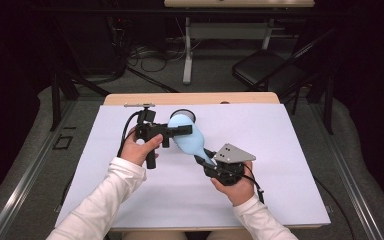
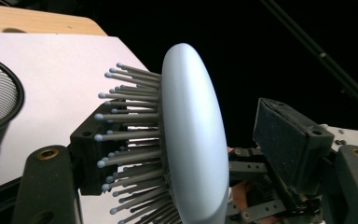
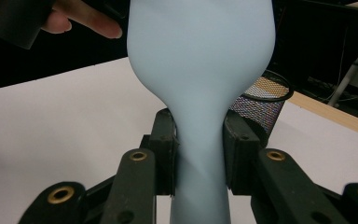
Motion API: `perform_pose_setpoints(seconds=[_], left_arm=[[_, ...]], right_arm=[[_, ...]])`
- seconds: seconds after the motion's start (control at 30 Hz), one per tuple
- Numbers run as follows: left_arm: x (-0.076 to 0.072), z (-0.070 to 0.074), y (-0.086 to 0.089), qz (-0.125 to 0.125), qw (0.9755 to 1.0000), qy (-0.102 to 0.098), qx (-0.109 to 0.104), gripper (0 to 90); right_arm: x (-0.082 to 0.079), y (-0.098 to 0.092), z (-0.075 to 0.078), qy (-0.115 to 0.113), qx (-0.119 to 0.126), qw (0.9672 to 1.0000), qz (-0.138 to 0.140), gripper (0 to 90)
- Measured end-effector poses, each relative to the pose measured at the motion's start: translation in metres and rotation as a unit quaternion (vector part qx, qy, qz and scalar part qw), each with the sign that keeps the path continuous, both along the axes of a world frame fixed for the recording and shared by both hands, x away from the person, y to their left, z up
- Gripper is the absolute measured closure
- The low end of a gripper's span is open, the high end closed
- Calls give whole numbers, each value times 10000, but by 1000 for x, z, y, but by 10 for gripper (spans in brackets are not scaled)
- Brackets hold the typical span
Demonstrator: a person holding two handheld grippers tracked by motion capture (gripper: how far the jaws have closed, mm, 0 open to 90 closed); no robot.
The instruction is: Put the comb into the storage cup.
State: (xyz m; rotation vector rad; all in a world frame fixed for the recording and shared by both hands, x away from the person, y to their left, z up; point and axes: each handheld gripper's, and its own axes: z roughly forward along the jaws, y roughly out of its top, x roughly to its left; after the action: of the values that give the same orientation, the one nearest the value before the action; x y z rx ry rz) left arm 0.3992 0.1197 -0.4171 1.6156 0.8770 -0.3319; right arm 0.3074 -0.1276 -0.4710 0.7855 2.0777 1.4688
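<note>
At the left-centre of the high view, the left tool (image 1: 180, 131) reaches rightward across the head of the brush (image 1: 189, 138). In the left gripper view that head (image 2: 193, 135) stands between the jaws: the bristles (image 2: 130, 140) point at the left jaw and seem to brush it, while the right jaw stands off the smooth back, so this tool is spread and not yet pinching. The brush is held above the desk (image 1: 280, 150), its long axis slanting from upper left down to lower right. At the lower-right end the right tool (image 1: 206, 161) pinches the handle (image 3: 200, 154), pads pressed on both sides. A mesh cup (image 1: 184, 114) stands just behind the head. The left tool is nearer the head and needs only to squeeze across its thickness.
</note>
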Motion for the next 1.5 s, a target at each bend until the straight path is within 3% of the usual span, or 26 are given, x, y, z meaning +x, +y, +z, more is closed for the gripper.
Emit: perform_pose_setpoints(seconds=[0.17, 1.1, 1.5], left_arm=[[1, 0, 0, 44, 9998, 213, 46, 262], [4, 0, 3, 220, 9981, 573, -5, 417], [5, -1, 4, 228, 9962, 836, -32, 464]], right_arm=[[0, 1, -1, 17, -23, 10000, 16, 691], [1, 1, -3, -14, -45, 10000, 18, 691], [1, 2, -4, 6, -50, 10000, 29, 692]])
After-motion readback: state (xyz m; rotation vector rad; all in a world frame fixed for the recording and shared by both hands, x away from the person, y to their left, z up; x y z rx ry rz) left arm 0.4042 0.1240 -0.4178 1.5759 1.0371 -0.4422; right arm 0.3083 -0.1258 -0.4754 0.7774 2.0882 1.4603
